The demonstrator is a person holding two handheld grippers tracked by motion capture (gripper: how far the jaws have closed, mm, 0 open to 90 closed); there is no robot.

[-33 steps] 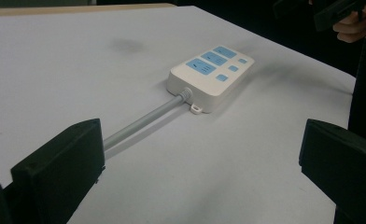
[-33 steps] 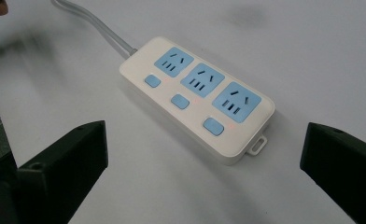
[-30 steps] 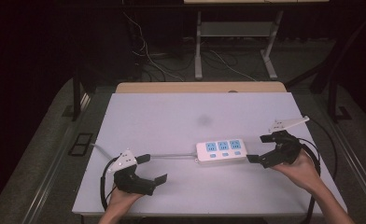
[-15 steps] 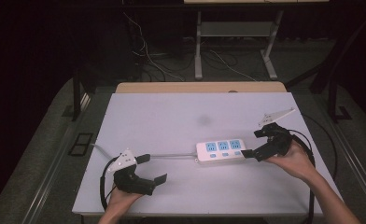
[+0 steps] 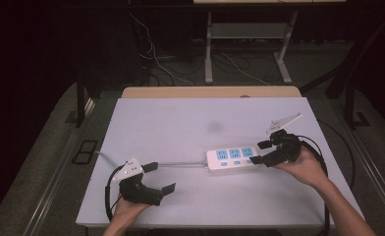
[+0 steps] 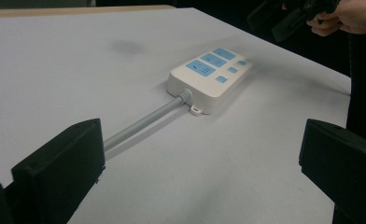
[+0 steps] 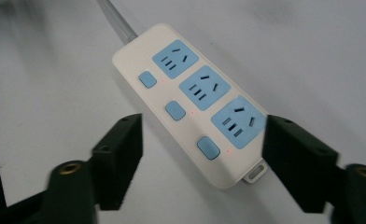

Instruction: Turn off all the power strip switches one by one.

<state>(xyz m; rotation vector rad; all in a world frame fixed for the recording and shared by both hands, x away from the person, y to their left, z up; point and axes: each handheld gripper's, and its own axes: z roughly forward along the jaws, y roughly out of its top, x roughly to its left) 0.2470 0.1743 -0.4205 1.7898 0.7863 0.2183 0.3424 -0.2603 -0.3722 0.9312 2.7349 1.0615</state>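
A white table [image 5: 180, 123] takes up the middle of the high view, with a faint dark smudge [image 5: 213, 127] just right of its centre. Along its far edge runs a wooden board [image 5: 210, 92]. Beyond, at the upper centre, loose cables [image 5: 153, 56] lie on the dark floor beside a metal stand [image 5: 244, 44].

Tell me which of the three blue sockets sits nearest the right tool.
The end socket, farthest from the cord and beside the mounting tab; it lies between the right tool jaws, the other two beyond.

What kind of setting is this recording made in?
Probably a lab or workshop recording bay: a plain white table in a dark room, loose floor cables behind it, and a metal-legged bench beyond.
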